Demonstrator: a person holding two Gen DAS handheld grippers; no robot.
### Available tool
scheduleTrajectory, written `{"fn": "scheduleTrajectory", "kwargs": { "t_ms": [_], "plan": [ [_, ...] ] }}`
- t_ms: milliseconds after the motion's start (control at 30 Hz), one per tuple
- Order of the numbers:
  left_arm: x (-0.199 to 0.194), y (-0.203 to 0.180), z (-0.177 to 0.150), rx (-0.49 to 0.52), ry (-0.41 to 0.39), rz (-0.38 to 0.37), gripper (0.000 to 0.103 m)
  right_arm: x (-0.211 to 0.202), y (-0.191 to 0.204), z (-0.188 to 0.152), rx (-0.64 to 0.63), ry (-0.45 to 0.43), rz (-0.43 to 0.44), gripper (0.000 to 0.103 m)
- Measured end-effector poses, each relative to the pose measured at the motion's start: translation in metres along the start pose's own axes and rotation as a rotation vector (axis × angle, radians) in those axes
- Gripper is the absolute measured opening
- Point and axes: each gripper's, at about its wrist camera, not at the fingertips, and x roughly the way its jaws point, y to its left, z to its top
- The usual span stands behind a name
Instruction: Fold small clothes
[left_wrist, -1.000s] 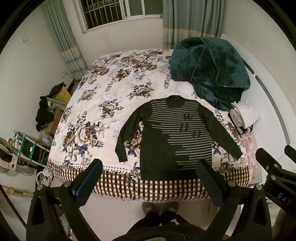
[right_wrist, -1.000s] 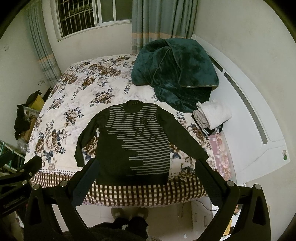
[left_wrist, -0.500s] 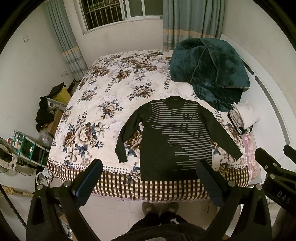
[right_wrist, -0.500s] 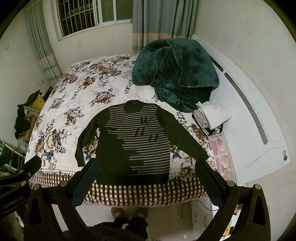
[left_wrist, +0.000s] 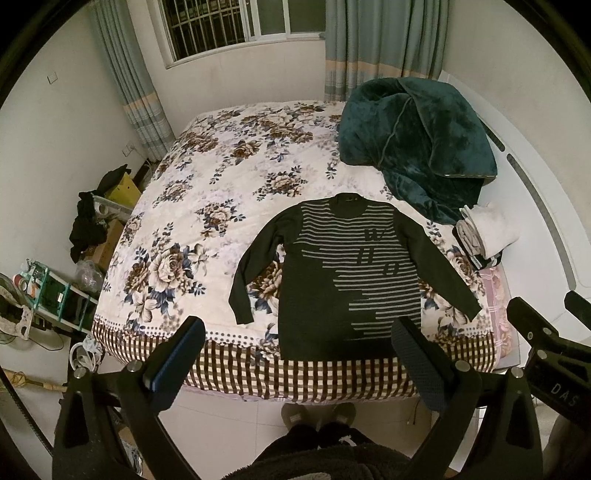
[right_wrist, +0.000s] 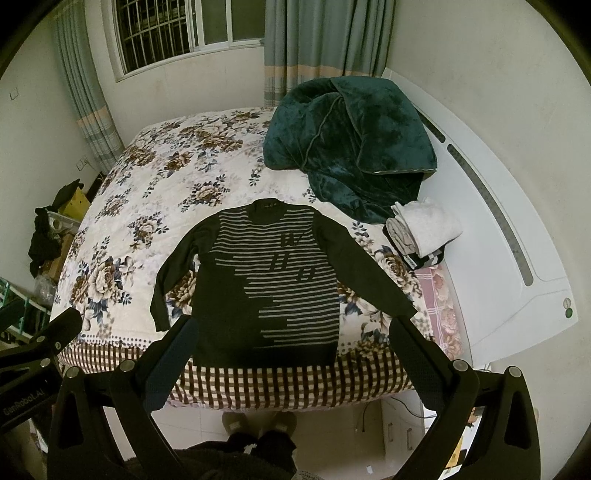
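Since a second ago, nothing has shifted. Left hand-held gripper (left_wrist: 295, 350) hovers spread, empty; sweater (left_wrist: 343, 277) lies flat at twelve o'clock on the bed (left_wrist: 207, 192); right hand-held gripper (right_wrist: 291, 350) likewise spread. Folding hasn't begun.

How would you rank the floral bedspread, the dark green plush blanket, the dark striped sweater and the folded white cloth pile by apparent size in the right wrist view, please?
1. Floral bedspread
2. Dark green plush blanket and dark striped sweater: look alike, unranked.
3. Folded white cloth pile

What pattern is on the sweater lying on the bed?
Dark long-sleeved sweater: thin pale horizontal stripes, clearest in the right wrist view.
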Motion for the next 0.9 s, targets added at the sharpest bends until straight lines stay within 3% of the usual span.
{"fn": "scheduleTrajectory", "kwargs": {
  "t_ms": [333, 533, 700, 800, 900],
  "plan": [
    [0.004, -0.013, 0.021, 0.004, 0.013, -0.019, 0.103, -0.001, 0.001, -0.005, 0.010, 0.013, -0.011, 0.103],
    [0.038, -0.017, 0.034, 0.025, 0.003, -0.021, 0.103, 0.026, -0.010, -0.009, 0.084, 0.034, -0.017, 0.103],
    [0.114, -0.028, 0.047, 0.031, 0.027, 0.026, 0.103, 0.115, -0.070, -0.025, 0.290, 0.132, -0.042, 0.103],
    [0.171, -0.044, 0.056, 0.038, 0.055, 0.070, 0.103, 0.198, -0.139, -0.052, 0.469, 0.252, -0.095, 0.103],
    [0.228, -0.057, 0.056, 0.050, 0.090, 0.120, 0.103, 0.283, -0.216, -0.085, 0.661, 0.346, -0.089, 0.103]
  ]
}}
